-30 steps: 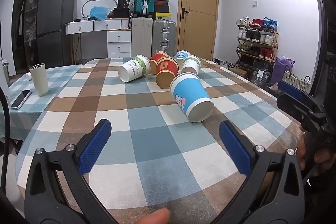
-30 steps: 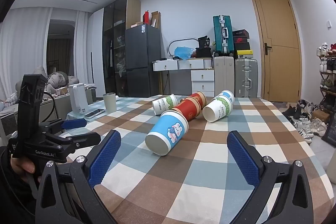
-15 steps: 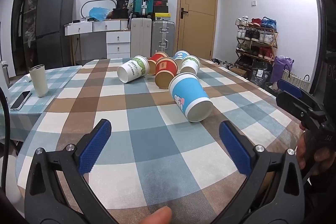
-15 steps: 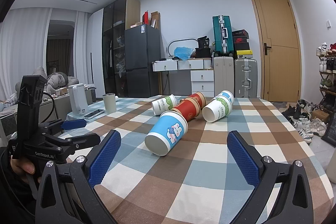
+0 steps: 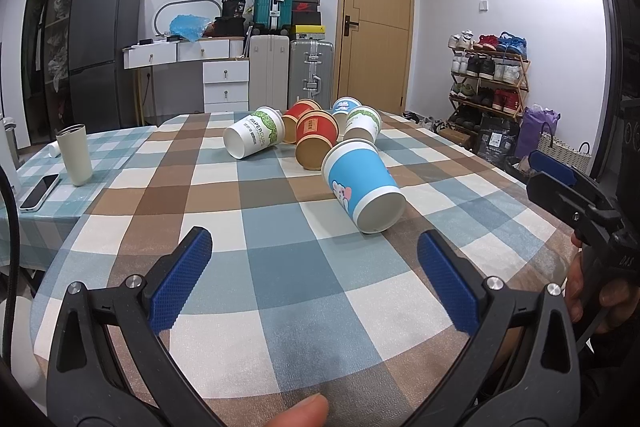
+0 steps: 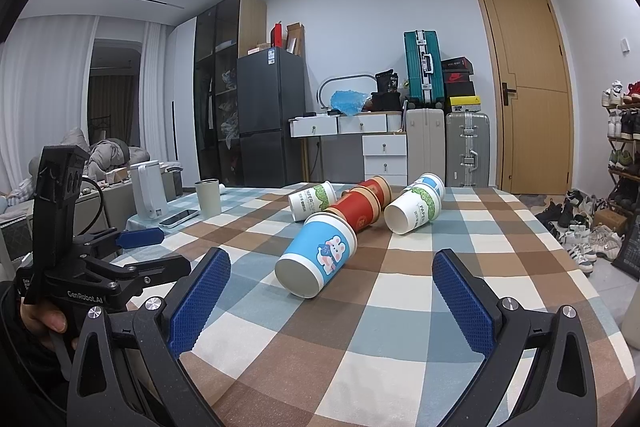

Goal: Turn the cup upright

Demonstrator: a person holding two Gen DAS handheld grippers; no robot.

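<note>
Cups: six paper ones lie on their sides on the checked counter, none upright. Blue cup lies nearest, at 1 o'clock from the left tongs, mouth facing the camera, apart from both pads. Right view has the same blue cup at 11 o'clock from the right tongs, also untouched. Behind it sits a cluster: red cup, second red cup, white-green cup at 11 o'clock, another white-green cup, and a second blue cup at the back. Blue cup's base sits just beside the red cup; contact unclear. Left tongs: wide open, empty. Right tongs: wide open, empty. Tumbler stands upright at 10 o'clock, phone flat near it.
</note>
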